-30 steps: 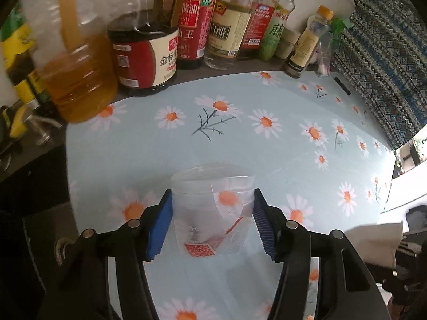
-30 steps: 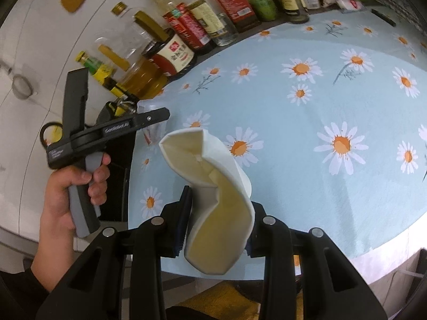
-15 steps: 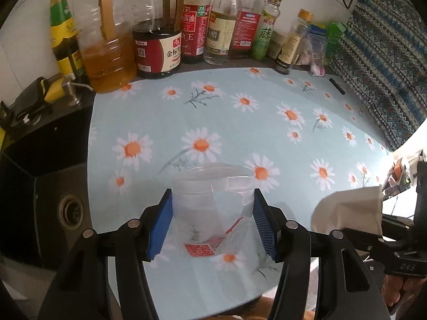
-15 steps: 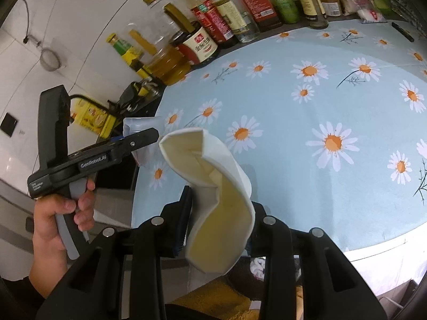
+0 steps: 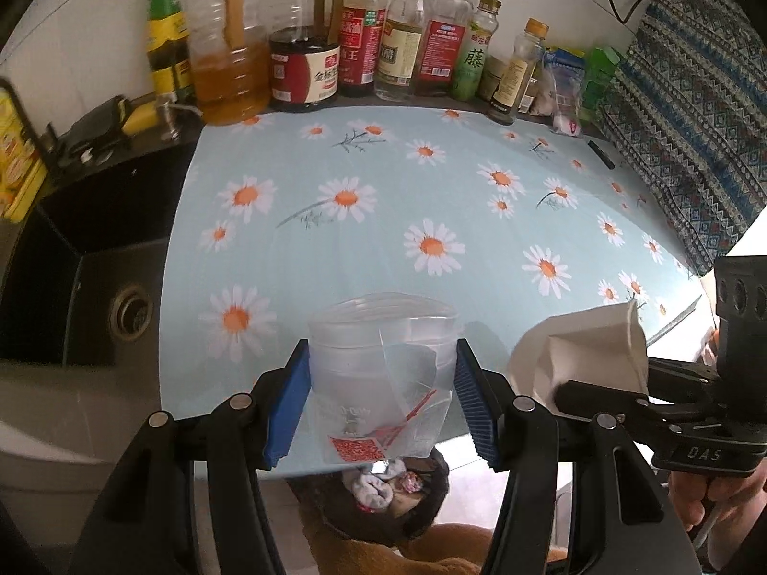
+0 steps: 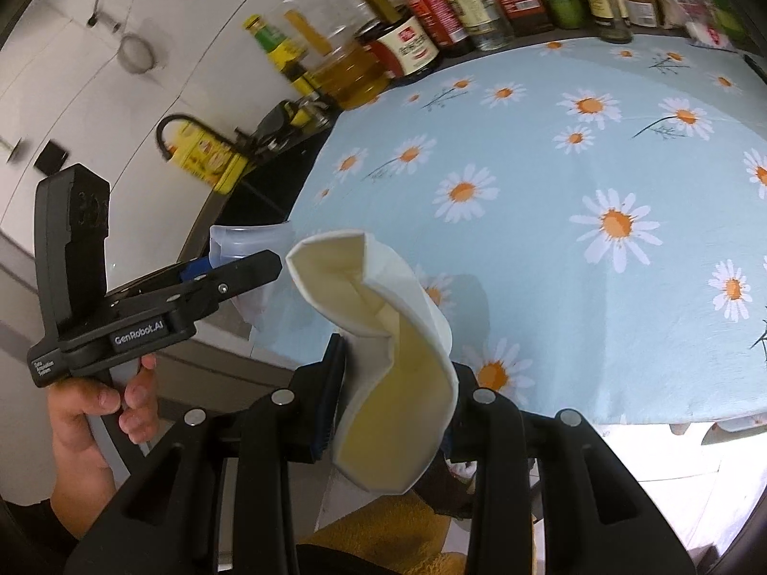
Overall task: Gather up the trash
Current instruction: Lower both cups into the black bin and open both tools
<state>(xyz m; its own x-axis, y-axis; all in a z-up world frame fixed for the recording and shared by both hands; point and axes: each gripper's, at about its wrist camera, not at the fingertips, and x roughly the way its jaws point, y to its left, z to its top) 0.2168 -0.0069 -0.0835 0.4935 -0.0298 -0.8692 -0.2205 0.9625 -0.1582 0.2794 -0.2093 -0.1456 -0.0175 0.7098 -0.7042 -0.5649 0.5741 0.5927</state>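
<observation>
A clear plastic cup (image 5: 378, 364) with a red label sits between the blue pads of my left gripper (image 5: 381, 397), which is shut on it above the table's near edge. My right gripper (image 6: 393, 397) is shut on a crushed white paper cup (image 6: 383, 359), squeezed flat between its pads. In the left wrist view that paper cup (image 5: 580, 350) shows at the right, close beside the clear cup. The right wrist view shows the left gripper (image 6: 230, 278) at the left, in a person's hand (image 6: 91, 402), with the clear cup (image 6: 249, 239) in it. A dark trash bag (image 5: 431, 512) holding crumpled waste lies below the table edge.
The table carries a light-blue daisy cloth (image 5: 431, 182). Several oil and sauce bottles (image 5: 307, 72) line its back edge. A black sink (image 5: 72, 297) with a drain lies to the left. A patterned fabric (image 5: 695, 120) hangs at the right.
My left gripper has drawn back from the bottles to the table's near edge with the clear cup; the trash bag has come into view beneath. The right gripper shifted and rolled slightly, still holding the paper cup.
</observation>
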